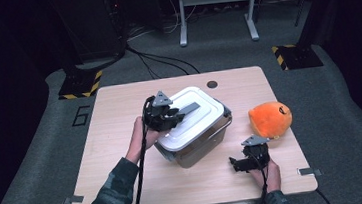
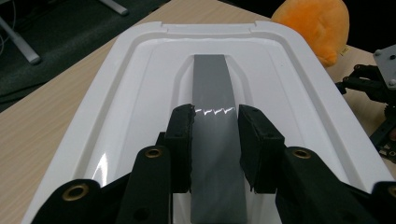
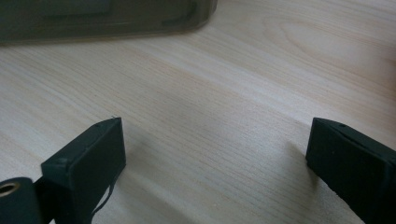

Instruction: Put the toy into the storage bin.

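Left tool (image 2: 215, 135): clamped on the grey handle (image 2: 212, 84) of the white lid (image 2: 140, 70), one pad pressing each side of the strap.
Lid: sits on top of the clear box (image 1: 193, 148), mid-worktop, slightly askew.
Right tool (image 3: 215, 158): jaws spread wide, nothing between them, low over bare wood near the box's front corner.
Orange plush toy (image 1: 270, 119): resting on the worktop (image 1: 120, 113), right of the box and apart from it.
Right hand (image 1: 270, 173): near the worktop's front edge.
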Demonstrator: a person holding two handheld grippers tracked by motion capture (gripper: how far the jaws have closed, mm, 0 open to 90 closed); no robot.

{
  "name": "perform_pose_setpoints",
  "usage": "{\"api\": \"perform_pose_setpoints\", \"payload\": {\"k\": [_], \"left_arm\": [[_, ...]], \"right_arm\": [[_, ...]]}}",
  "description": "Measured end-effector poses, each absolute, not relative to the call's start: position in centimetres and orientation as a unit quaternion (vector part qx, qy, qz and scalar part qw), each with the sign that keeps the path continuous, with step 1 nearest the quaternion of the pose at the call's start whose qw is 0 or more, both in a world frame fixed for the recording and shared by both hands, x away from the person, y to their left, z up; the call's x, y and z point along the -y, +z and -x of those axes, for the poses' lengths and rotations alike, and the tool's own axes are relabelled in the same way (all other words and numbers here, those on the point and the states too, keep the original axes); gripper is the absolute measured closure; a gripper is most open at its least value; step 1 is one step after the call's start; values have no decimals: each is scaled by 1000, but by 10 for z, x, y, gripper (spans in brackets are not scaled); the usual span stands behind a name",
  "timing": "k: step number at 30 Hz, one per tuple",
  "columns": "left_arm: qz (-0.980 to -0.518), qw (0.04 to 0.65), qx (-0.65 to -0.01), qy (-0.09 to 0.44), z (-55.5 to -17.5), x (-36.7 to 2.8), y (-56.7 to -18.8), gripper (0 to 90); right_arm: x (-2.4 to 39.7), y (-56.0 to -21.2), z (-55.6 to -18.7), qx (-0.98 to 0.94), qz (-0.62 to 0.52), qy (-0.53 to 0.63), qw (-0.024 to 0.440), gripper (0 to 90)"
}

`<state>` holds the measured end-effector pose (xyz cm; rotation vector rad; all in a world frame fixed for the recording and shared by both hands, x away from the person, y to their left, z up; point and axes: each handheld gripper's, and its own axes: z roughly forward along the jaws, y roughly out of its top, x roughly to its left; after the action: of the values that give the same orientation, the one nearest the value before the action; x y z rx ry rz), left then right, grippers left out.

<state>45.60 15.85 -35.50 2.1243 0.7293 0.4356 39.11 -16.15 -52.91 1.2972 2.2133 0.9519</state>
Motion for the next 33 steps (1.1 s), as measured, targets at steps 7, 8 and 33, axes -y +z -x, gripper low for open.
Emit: {"api": "perform_pose_setpoints", "payload": {"k": [7,8,33], "left_arm": [[-840,416,-300,178,-457,-170,-352,666],[-839,416,-302,179,-457,-172,-351,666],[-808,421,-357,206,-459,-231,-345,666]], "right_arm": [[161,-529,-391,-792,-464,341,201,40],[161,-529,-391,-792,-464,341,201,40],[161,-529,-391,-792,-466,340,200,40]]}}
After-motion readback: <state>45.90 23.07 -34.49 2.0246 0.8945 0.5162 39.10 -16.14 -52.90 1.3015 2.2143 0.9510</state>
